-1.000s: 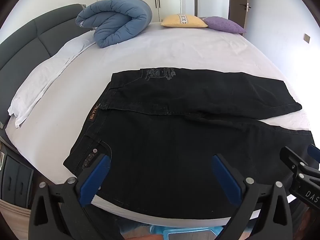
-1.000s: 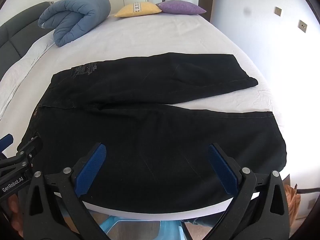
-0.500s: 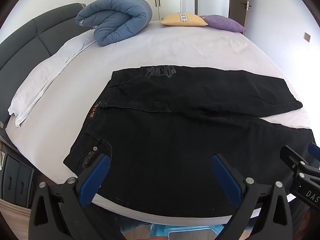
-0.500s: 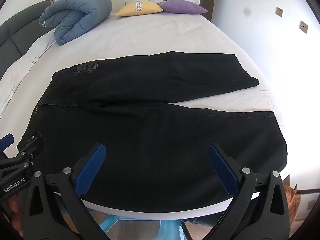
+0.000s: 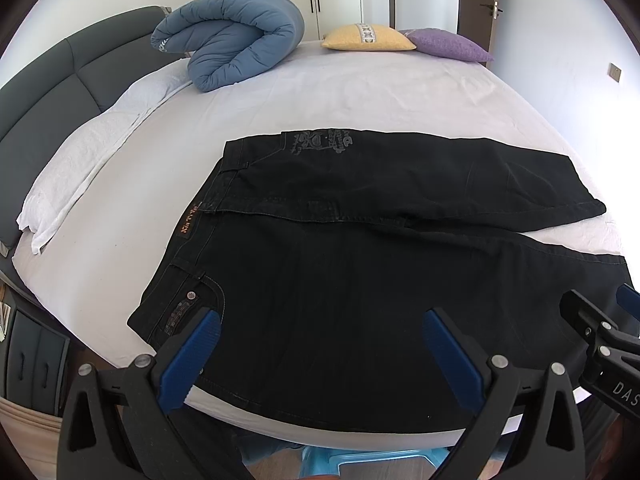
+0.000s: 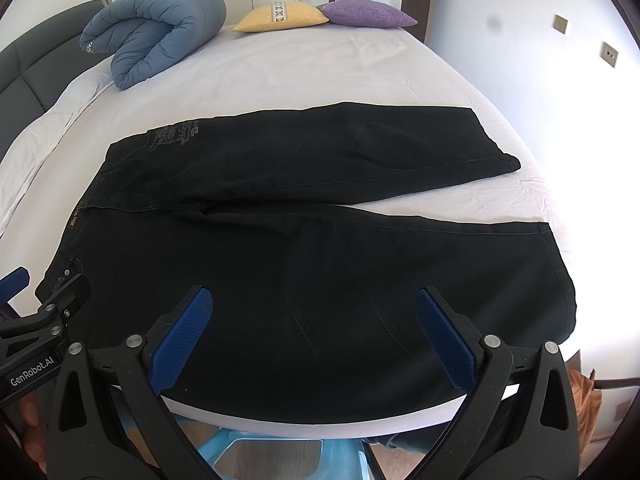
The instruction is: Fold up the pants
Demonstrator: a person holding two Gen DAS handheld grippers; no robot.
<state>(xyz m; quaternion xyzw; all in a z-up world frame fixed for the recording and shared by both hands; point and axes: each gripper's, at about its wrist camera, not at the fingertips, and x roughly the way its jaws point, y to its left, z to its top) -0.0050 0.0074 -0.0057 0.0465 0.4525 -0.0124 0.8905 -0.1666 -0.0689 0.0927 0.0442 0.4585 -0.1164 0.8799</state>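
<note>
Black pants [image 5: 360, 248] lie flat on the white bed, waistband to the left, both legs spread to the right; they also show in the right wrist view [image 6: 304, 216]. The near leg reaches the bed's front edge. My left gripper [image 5: 320, 344] is open and empty, hovering above the near waist and pocket area. My right gripper [image 6: 314, 328] is open and empty above the near leg. Each gripper shows at the edge of the other's view.
The white bed sheet [image 5: 360, 92] extends far behind the pants. A rolled blue duvet [image 5: 236, 48] lies at the back left, a yellow pillow [image 5: 368, 36] and a purple pillow [image 5: 448, 44] at the back. A grey headboard [image 5: 44, 96] runs along the left. A blue stool [image 6: 272, 452] stands below the bed's edge.
Both views have risen and drawn back slightly, so the pants sit a little lower and nearer. The pants have not moved, and both grippers stay open.
</note>
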